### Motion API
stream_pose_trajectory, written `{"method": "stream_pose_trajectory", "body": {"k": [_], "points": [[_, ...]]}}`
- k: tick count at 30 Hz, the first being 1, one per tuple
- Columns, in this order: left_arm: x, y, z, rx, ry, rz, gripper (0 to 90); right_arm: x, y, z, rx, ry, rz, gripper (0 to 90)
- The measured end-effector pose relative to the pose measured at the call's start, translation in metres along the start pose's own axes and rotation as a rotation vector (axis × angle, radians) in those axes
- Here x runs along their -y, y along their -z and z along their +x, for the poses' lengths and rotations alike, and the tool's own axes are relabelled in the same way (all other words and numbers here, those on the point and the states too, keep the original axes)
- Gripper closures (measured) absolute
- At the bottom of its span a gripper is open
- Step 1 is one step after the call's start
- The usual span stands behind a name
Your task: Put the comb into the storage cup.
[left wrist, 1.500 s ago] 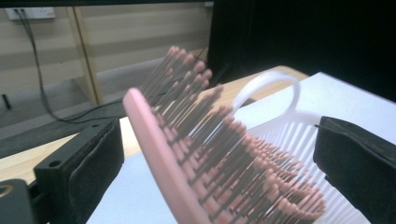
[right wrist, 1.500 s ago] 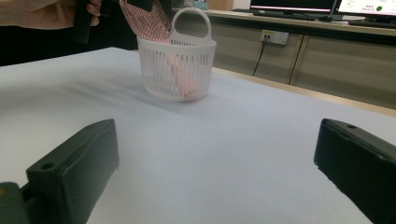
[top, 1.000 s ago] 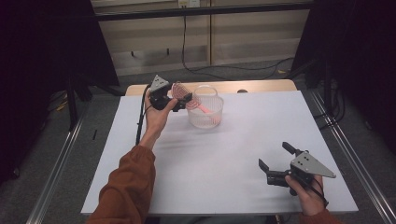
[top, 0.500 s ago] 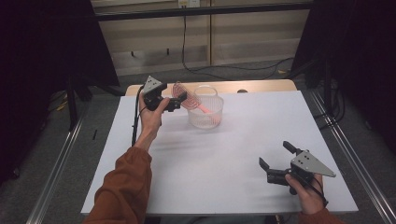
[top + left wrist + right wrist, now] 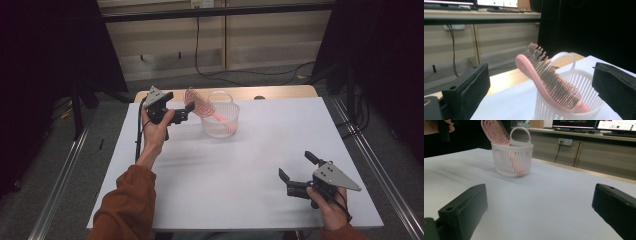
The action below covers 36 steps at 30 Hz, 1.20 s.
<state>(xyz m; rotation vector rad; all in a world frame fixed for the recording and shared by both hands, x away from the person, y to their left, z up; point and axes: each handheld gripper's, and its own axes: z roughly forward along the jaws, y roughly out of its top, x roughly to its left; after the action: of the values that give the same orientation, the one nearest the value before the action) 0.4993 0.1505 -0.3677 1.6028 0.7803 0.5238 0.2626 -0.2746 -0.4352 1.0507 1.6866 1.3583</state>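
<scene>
A pink hairbrush (image 5: pixel 196 103) stands handle-down in a white slatted basket (image 5: pixel 220 121) at the table's far middle, its bristled head leaning out to the left. My left gripper (image 5: pixel 184 114) hovers just left of the brush head, open and apart from it. In the left gripper view the brush (image 5: pixel 544 77) and basket (image 5: pixel 571 106) lie beyond the wide-spread pads (image 5: pixel 471 85). My right gripper (image 5: pixel 296 165) rests open near the front right of the table, holding nothing. From it the basket (image 5: pixel 512 161) and brush (image 5: pixel 495 131) stand well ahead.
The white table (image 5: pixel 240 190) runs to a wooden strip (image 5: pixel 280 92) at its far edge. Metal rails (image 5: pixel 372 170) flank both sides. A cable (image 5: pixel 139 135) trails from my left gripper. Dark curtains and a cabinet wall stand behind.
My left gripper has drawn back to the left, away from the brush head, and stands open. The brush stays leaning in the basket. The right gripper has not moved.
</scene>
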Motion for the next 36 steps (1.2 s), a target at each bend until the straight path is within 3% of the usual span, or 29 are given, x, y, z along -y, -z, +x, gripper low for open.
{"method": "stream_pose_trajectory", "body": {"k": [7,9,14,16,19,22,26,36], "points": [[-0.001,0.019,0.002,-0.022,-0.034,-0.016,1.7,-0.001,0.001,0.001,0.008,0.001,-0.006,0.0],[0.001,0.022,0.001,-0.001,-0.02,-0.015,1.8,-0.001,0.001,0.001,0.011,0.001,-0.004,0.0],[0.003,0.032,-0.002,-0.016,-0.019,-0.028,2.2,-0.001,0.001,0.002,0.017,0.0,-0.005,0.0],[0.003,0.036,-0.002,-0.002,-0.001,-0.036,2.1,-0.001,0.001,0.001,0.02,-0.002,-0.004,0.0],[0.006,0.041,-0.003,-0.02,-0.021,-0.043,2.2,-0.001,0.001,0.001,0.014,-0.014,-0.01,0.0],[0.01,0.047,-0.004,-0.013,-0.032,-0.032,2.1,-0.001,0.002,0.001,0.017,-0.009,-0.009,0.0],[0.016,0.056,-0.002,-0.003,-0.014,-0.04,1.4,-0.002,0.002,0.001,0.017,-0.007,-0.012,0.0],[0.023,0.075,-0.007,0.009,-0.031,-0.066,3.4,-0.002,0.003,0.002,0.021,-0.006,-0.013,0.0]]}}
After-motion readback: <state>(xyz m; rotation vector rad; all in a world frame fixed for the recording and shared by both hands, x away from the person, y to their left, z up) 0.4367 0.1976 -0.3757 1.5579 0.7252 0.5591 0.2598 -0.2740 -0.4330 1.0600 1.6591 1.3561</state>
